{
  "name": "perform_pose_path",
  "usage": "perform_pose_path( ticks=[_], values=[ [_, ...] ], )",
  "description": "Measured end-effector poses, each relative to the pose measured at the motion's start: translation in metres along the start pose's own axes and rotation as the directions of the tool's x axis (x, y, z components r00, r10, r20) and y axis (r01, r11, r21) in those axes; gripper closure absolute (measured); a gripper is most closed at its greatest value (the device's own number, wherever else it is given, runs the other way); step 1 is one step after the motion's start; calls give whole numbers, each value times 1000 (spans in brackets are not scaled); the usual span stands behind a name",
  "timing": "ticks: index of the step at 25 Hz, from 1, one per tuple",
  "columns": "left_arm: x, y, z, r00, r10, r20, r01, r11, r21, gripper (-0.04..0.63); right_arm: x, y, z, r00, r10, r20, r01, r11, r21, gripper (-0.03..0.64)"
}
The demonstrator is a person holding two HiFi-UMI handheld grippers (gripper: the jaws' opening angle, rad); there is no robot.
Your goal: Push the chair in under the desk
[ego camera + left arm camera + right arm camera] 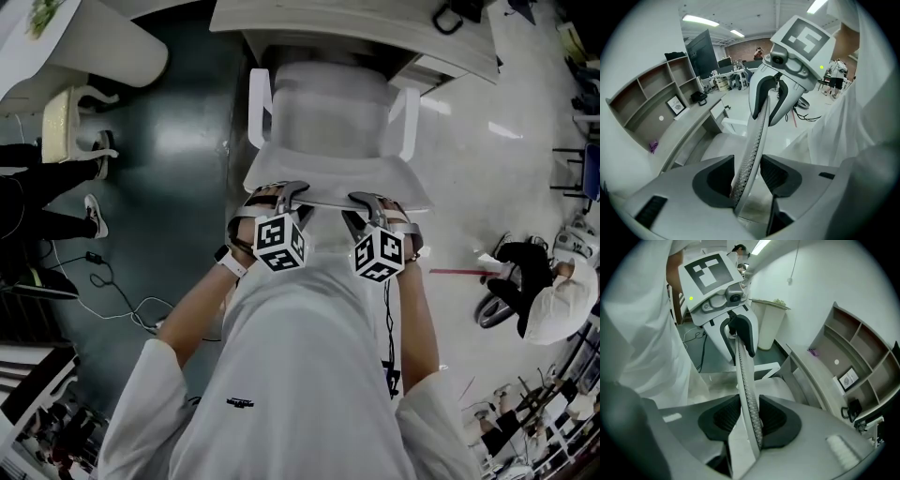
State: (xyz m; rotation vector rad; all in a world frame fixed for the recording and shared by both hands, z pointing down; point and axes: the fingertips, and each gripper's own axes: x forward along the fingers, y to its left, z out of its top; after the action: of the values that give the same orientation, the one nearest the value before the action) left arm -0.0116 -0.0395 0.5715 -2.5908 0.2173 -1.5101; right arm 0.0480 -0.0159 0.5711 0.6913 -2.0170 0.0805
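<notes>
Chair point(328, 112) stands straight ahead of the person in the head view, pale, with a white armrest point(260, 103) on each side. The far end of its seat reaches the front edge of the grey surface point(281, 17), and most of the seat lies out on the floor point(178, 141) rather than beneath it. The backrest point(323, 199) is on the near side, its top rim running level just in front of the person's chest. Both grippers hold that rim side by side and a little apart. The left gripper point(278, 195) is narrowed onto it. In the left gripper view the perforated edge runs slantwise between the dark pads and bears on them. The right gripper point(372, 202) is likewise clamped on the rim, which in the right gripper view sits snug between both pads. Each gripper view also shows the other gripper further along the same edge. Open shelves point(651, 93) rise behind the surface.
</notes>
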Motion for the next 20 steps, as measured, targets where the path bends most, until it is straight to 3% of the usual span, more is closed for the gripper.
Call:
perform_pose_path(
  ticks=[10, 20],
  values=[
    [9, 43, -1, 998, 67, -1, -67, 998, -8, 405, 18, -38, 14, 1000, -23, 7, 23, 999, 27, 474],
    [13, 74, 1, 996, 84, 7, -84, 996, -2, 397, 26, -65, 24, 1000, -28, 5, 28, 997, 76, 462]
  ],
)
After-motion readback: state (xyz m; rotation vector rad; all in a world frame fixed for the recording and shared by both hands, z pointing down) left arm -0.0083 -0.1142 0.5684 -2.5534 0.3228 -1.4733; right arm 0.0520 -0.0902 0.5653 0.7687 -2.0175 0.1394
